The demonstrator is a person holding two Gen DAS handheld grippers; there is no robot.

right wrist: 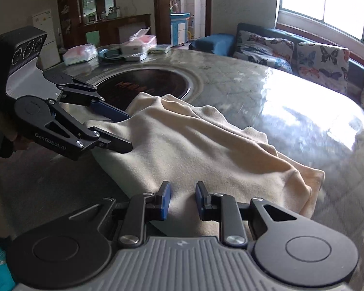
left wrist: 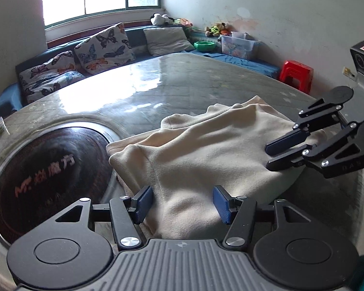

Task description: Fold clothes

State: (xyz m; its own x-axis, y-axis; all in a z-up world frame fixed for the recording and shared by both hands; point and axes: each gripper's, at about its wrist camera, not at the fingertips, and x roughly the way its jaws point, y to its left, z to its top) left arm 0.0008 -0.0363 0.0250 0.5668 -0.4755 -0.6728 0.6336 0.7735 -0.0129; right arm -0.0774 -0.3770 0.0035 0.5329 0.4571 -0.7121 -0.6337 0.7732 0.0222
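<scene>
My left gripper (left wrist: 180, 202) stood with fingers apart, straddling the near hem of the cream garment (left wrist: 206, 150). My right gripper (right wrist: 182, 200) was likewise parted over the cloth, clamping nothing. The garment lay bunched near the table's (left wrist: 143, 92) near edge, beside the dark round inset (left wrist: 48, 169). I judged a fold was beginning; next, both grippers needed to pinch the edge.

Bare table (left wrist: 172, 77) beyond cloth (left wrist: 206, 145); boxes (right wrist: 133, 46) crowd far edge.
</scene>
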